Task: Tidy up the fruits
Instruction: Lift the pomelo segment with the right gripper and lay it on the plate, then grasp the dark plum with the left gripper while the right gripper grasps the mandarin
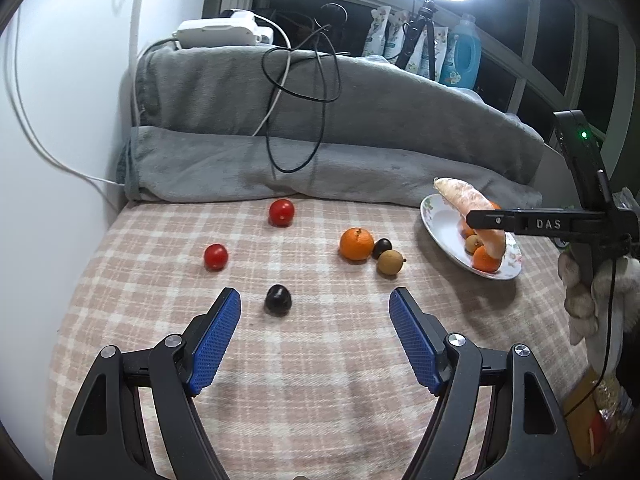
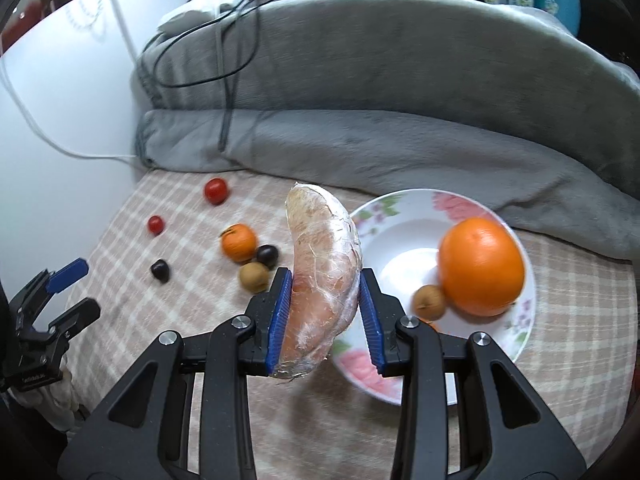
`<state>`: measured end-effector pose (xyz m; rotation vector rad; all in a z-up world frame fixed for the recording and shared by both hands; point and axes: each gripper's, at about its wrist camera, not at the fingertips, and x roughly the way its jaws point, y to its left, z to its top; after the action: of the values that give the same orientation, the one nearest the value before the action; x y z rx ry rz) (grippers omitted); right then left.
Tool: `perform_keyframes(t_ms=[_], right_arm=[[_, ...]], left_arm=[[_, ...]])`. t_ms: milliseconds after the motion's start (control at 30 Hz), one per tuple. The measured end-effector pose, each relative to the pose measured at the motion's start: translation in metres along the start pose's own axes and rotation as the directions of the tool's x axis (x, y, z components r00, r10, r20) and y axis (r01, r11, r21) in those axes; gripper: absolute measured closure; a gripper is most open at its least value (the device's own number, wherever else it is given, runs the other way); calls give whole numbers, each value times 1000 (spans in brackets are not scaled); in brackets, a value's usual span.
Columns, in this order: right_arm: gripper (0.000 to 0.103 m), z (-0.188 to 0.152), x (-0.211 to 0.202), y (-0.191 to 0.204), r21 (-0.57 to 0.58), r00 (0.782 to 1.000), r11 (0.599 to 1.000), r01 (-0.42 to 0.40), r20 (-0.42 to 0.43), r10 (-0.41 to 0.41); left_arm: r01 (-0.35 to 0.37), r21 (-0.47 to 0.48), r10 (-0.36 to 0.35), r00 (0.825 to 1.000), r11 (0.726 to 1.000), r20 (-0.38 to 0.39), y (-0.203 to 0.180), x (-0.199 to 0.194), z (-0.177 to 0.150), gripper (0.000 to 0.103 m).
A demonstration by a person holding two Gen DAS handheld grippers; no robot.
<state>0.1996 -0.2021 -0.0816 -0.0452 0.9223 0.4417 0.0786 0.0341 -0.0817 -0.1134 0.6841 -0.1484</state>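
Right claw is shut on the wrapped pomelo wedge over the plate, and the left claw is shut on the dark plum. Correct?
Not quite. The left claw is open and holds nothing; the dark plum lies on the checked cloth just ahead of it, as the left wrist view shows. The right claw is indeed shut on the wrapped pomelo wedge by the plate.

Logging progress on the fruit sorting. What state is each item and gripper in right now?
Left gripper: open, empty, above the cloth.
Right gripper: shut on the wrapped pomelo wedge, held above the plate's edge.
Plate: holds a large orange and a longan.
Two tomatoes, small orange, two dark fruits, loose longan: on the cloth, unsorted.
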Motion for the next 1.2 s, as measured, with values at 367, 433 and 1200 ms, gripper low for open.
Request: perform_keyframes(t_ms=[367, 433, 1200], right_arm=[[68, 4, 19, -32, 50, 999, 998, 36, -17, -35], [68, 5, 22, -36, 55, 999, 998, 37, -21, -36], [14, 16, 4, -22, -29, 991, 995, 94, 97, -91]], left_arm=[[2, 17, -1, 1000, 1000, -12, -12, 7, 3, 26], [1, 18, 0, 1000, 1000, -12, -12, 7, 3, 26], [0, 19, 0, 1000, 1000, -12, -15, 7, 4, 26]])
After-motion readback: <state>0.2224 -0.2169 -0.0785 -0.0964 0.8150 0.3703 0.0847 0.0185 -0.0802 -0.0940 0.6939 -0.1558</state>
